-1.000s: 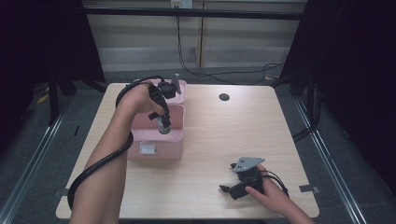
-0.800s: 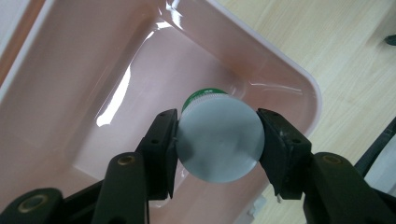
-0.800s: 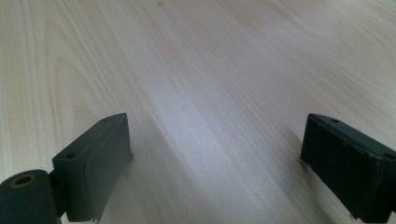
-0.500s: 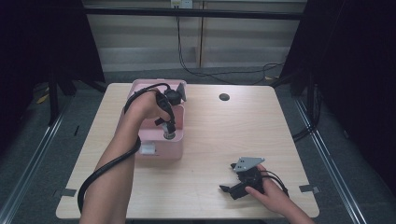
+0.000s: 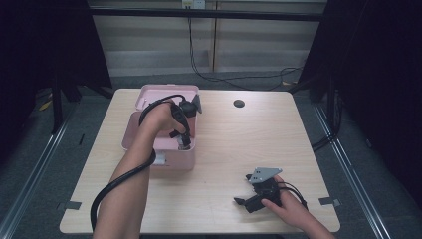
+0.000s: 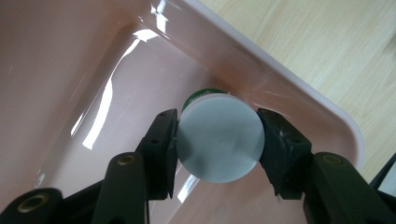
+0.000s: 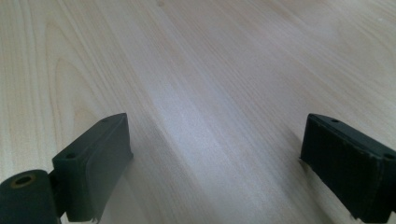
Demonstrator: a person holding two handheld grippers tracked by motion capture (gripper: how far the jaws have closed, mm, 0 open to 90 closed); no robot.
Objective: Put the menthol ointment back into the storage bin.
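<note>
- Over the left half of the worktop (image 5: 224, 149), a pink plastic box (image 5: 130, 138) sits with its lid swung open toward the far edge, so the inside is reachable from above.
- The person's left hand (image 5: 158, 118) reaches down into the box with the left gripper (image 6: 217, 140), its jaws pointing straight downward.
- Seen from the left gripper view, the jaws are pinching a small round container by its white cap (image 6: 218, 135), one pad on each side of the cap's rim. A sliver of green shows just behind the cap; what kind of container it is cannot be told.
- The capped container hangs close to the box's inner wall, near a rounded corner. Whether its base touches the box floor cannot be told.
- Gripping the cap across its widest part looks like the steadiest hold available, since the round rim gives both pads an even seat.
- The cable trailing from the left gripper loops along the forearm, out of the way of the box.
- Near the front right of the worktop, the right hand (image 5: 293, 209) rests with the right gripper (image 5: 243, 197) lying low on the wood, well apart from the box.
- Its jaws are spread wide with nothing between them, bare pale wood beneath, which suggests it is parked while the left does the work.
- A small dark round spot (image 5: 239, 103) lies on the far side of the worktop, untouched.
</note>
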